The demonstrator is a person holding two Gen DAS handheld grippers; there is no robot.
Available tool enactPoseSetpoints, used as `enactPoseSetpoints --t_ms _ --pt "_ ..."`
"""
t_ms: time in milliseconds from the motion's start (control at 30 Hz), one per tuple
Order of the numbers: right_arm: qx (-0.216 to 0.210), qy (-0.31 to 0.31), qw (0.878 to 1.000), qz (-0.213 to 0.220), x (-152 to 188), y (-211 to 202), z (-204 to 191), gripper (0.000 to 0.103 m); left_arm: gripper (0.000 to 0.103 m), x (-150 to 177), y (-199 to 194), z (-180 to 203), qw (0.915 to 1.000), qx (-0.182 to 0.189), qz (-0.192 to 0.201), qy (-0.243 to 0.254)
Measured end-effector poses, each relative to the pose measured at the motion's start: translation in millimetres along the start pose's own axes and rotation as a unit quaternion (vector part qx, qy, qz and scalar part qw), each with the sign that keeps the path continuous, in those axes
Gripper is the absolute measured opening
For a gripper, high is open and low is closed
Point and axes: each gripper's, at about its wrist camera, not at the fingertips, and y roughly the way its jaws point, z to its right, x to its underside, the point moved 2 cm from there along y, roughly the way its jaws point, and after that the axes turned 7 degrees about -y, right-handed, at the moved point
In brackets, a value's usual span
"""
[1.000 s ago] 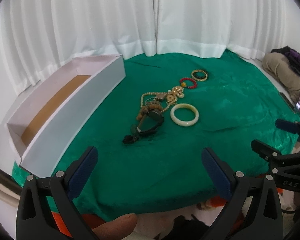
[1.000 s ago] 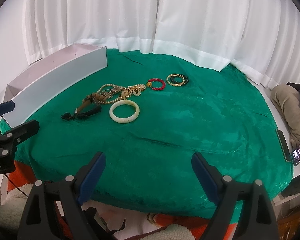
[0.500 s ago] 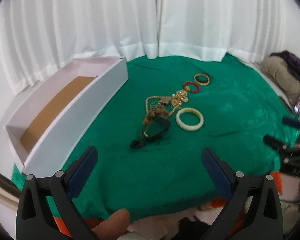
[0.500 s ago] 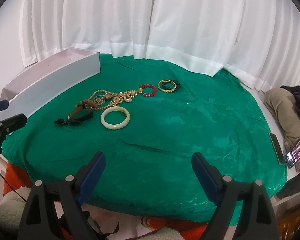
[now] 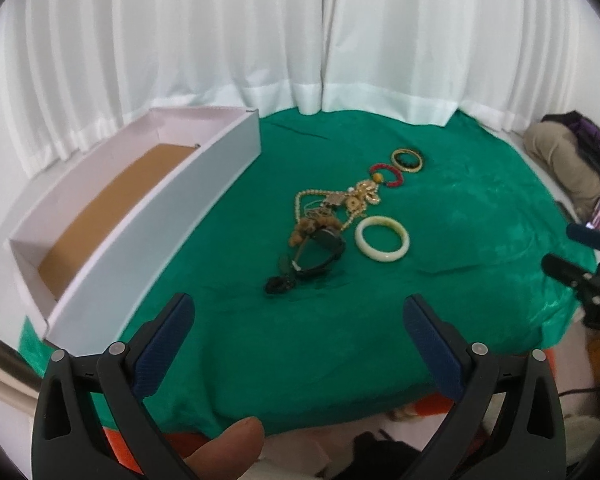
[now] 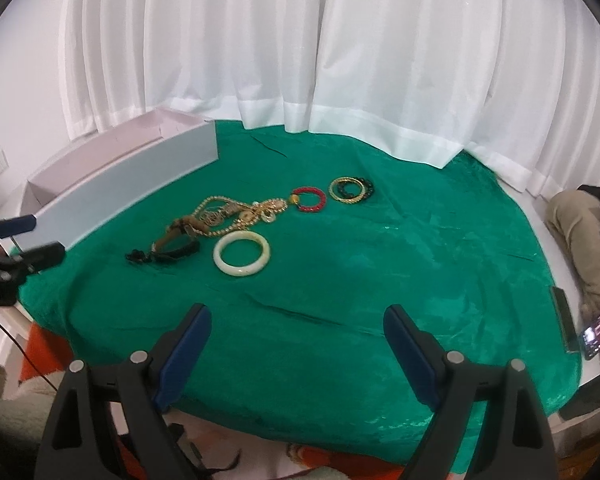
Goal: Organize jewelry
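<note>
Nothing is sitting in the white box (image 5: 152,216) yet; its brown floor is showing bare along the left edge of the green cloth (image 5: 440,300), so by my reading the sorting is only just starting and every piece is waiting to be placed. All the jewelry is lying on the cloth in a loose line near the middle, well apart from the box. Going down in size: the tangle of gold chains (image 5: 332,204) is sprawling at the centre, with a dark strap piece (image 5: 320,254) lying at its near end and touching it. Just beside the tangle, a cream bangle (image 5: 382,239) is lying flat on its own. Farther back, a red bead bracelet (image 5: 387,174) is sitting against the tangle's far end, and a gold bangle (image 5: 407,160) is overlapping a black one.

Both tools are hovering at the near edge, carrying nothing: the left gripper (image 5: 298,320) is standing with jaws wide apart, and the right gripper (image 6: 298,330) likewise.
</note>
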Motion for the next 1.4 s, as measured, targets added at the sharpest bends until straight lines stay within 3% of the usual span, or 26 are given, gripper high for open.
enactPoseSetpoints --t_ms 200,333,467,833,1400 --pt "-0.023 0.033 0.999 -0.004 4.9 5.1 -3.4 0.091 0.103 5.6 3.3 9.0 0.9998 -0.006 -0.001 0.017" --pt "-0.007 0.014 1.000 -0.023 9.9 11.6 -15.4 0.091 0.103 8.5 5.8 13.0 0.9997 -0.006 -0.005 0.025" --pt "-0.033 0.016 0.999 -0.033 13.7 17.1 -24.8 0.091 0.103 9.6 3.4 13.7 0.9998 -0.002 -0.001 0.021" --pt "-0.014 0.000 1.000 -0.028 7.7 10.0 -30.0 0.091 0.103 11.8 1.4 14.5 0.9997 -0.008 0.005 0.021" --pt "-0.024 0.014 0.999 -0.043 13.3 20.4 -32.8 0.091 0.103 21.1 10.4 -18.8 0.9991 -0.039 -0.012 -0.016"
